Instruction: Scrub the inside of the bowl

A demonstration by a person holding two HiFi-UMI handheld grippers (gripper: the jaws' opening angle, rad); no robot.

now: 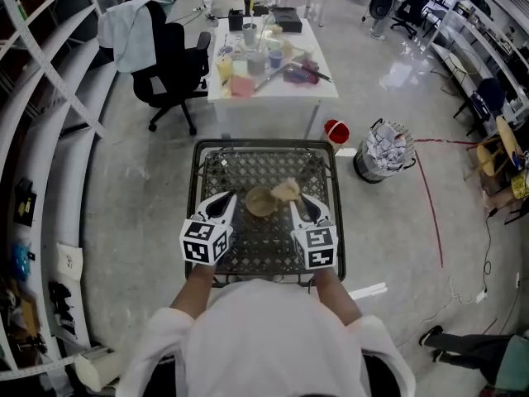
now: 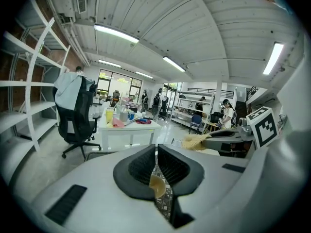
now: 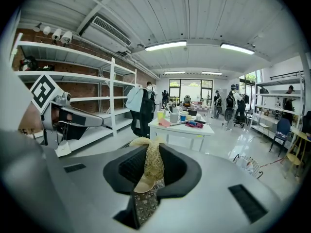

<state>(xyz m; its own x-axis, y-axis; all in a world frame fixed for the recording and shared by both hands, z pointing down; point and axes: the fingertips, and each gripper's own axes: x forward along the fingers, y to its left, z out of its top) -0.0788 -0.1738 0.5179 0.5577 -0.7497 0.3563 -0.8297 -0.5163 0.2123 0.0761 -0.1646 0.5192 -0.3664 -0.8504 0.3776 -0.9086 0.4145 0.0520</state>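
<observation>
A small tan bowl [image 1: 259, 203] sits in the middle of a black mesh table [image 1: 326, 222]. My left gripper [image 1: 232, 198] reaches its left side, jaws shut with the bowl's rim [image 2: 156, 185] showing between the pads. My right gripper [image 1: 295, 201] is shut on a straw-coloured fibre scrubber [image 1: 286, 190], which hangs over the bowl's right edge. In the right gripper view the scrubber [image 3: 151, 161] fills the jaws, with the bowl [image 3: 146, 184] just below it. In the left gripper view the scrubber [image 2: 196, 141] appears off to the right.
A white table [image 1: 318, 81] crowded with cups and tools stands beyond the mesh table, a black office chair [image 1: 169, 69] at its left. A red bucket [image 1: 335, 131] and a paper-filled waste bin [image 1: 386, 151] sit at the right. White shelves [image 1: 33, 98] line the left wall.
</observation>
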